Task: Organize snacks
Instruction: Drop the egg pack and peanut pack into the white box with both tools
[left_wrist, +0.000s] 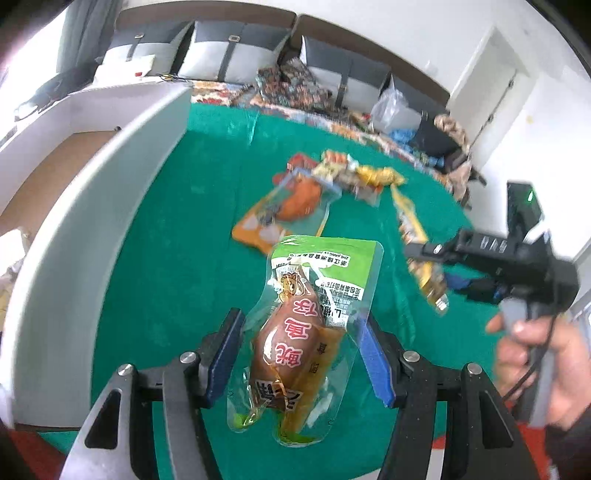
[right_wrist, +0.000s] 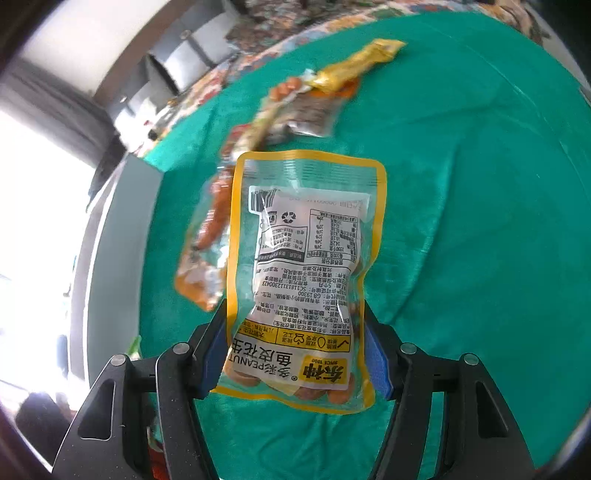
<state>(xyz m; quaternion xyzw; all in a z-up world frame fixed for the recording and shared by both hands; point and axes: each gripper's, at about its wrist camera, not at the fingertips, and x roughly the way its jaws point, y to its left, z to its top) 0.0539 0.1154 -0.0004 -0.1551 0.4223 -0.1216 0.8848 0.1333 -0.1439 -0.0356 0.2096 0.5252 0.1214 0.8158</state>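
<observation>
Left wrist view shows the left gripper (left_wrist: 301, 354) clamped on a green-topped clear pouch of brown meat (left_wrist: 310, 325) above the green cloth (left_wrist: 166, 258); its slick film could slip free

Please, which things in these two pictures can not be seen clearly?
- Snack pile, left wrist view: blurred, single packs unclear.
- Orange pack, right wrist view: partly hidden behind the peanut pack.
- White box, left wrist view: its inside is hidden by its wall.
</observation>
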